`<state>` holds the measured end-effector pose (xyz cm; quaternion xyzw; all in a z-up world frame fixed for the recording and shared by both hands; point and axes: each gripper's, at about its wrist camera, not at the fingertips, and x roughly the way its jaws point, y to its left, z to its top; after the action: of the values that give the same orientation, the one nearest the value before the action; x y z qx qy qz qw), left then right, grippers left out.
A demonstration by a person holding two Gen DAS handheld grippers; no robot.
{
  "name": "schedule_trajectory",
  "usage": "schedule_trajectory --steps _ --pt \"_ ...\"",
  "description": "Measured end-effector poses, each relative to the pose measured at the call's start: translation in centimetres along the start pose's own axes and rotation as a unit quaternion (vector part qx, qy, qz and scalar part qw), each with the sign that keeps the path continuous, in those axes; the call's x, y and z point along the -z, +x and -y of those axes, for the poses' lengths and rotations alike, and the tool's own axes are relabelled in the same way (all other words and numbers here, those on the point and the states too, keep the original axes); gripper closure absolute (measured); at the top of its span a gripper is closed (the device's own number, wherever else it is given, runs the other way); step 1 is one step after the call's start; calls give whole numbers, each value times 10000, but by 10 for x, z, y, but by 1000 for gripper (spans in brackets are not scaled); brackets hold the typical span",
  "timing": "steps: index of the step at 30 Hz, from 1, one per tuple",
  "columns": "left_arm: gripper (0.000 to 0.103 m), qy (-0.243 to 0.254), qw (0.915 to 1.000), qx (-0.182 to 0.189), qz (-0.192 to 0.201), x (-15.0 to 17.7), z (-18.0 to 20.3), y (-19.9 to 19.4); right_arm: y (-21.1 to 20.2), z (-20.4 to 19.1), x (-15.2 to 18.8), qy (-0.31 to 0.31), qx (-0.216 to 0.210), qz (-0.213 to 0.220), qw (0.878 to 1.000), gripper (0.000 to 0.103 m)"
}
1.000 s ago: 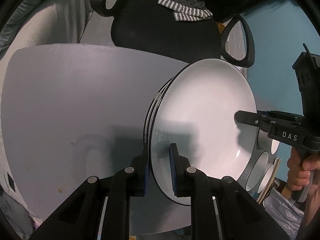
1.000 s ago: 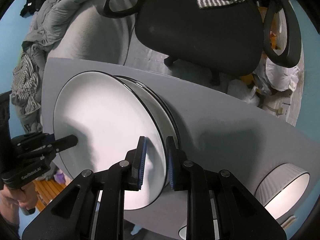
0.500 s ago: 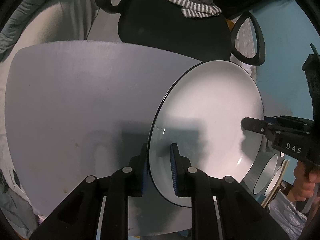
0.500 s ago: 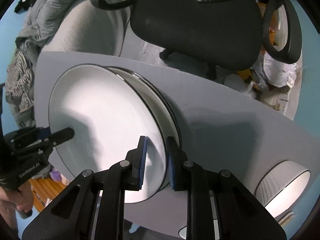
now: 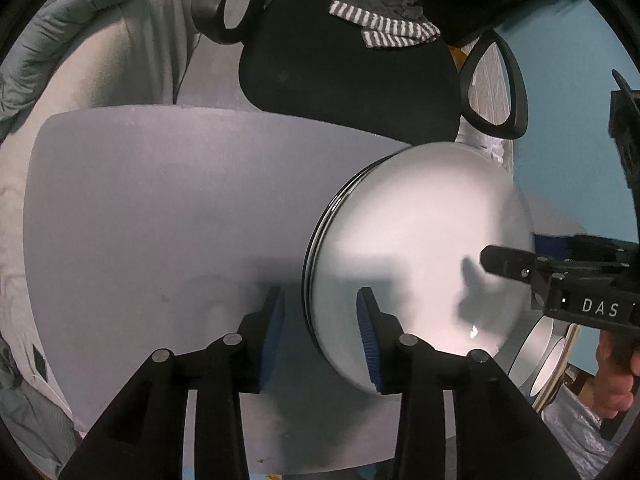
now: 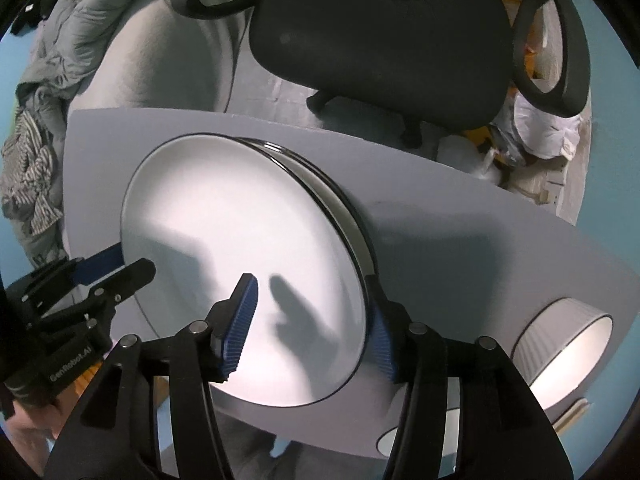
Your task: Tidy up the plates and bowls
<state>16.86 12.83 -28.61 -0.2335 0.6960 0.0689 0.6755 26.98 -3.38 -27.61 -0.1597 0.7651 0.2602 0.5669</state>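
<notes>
Plates (image 6: 240,248): one stack; one bowl (image 6: 568,352)

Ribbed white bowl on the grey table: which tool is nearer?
Right. The right tool straddles the near rim of the white plate stack, beside the ribbed white bowl. The left tool sits at the stack's far edge.

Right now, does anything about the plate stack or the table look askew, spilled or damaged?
Nothing stands out. The top plate sits squarely on the stack of plates, the table shows no spill, and the bowl shows no damage.
</notes>
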Motion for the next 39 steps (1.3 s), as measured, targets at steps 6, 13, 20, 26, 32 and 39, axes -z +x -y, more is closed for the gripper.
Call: schedule_trajectory --steps 6,13,20,26,32,39 --pt "64 -49 9999 17 110 5 1 -10 -16 -3 0 -175 393 281 9987 37" --pt "52 16 9990 -74 442 17 1 -38 -39 -15 13 -389 747 618 9945 37" --pt "42 269 9969 -225 706 37 6 -66 -63 -23 33 -490 1121 974 9877 37" --pt "32 490 9932 -289 1021 55 13 -97 -93 -37 56 -541 1204 1402 9813 36" --pt "30 701 9894 -213 1252 70 23 -120 -119 -45 78 -400 964 1722 9795 36" --pt "27 830 9828 -160 1644 95 31 -150 -148 -52 106 -247 924 2203 9707 36"
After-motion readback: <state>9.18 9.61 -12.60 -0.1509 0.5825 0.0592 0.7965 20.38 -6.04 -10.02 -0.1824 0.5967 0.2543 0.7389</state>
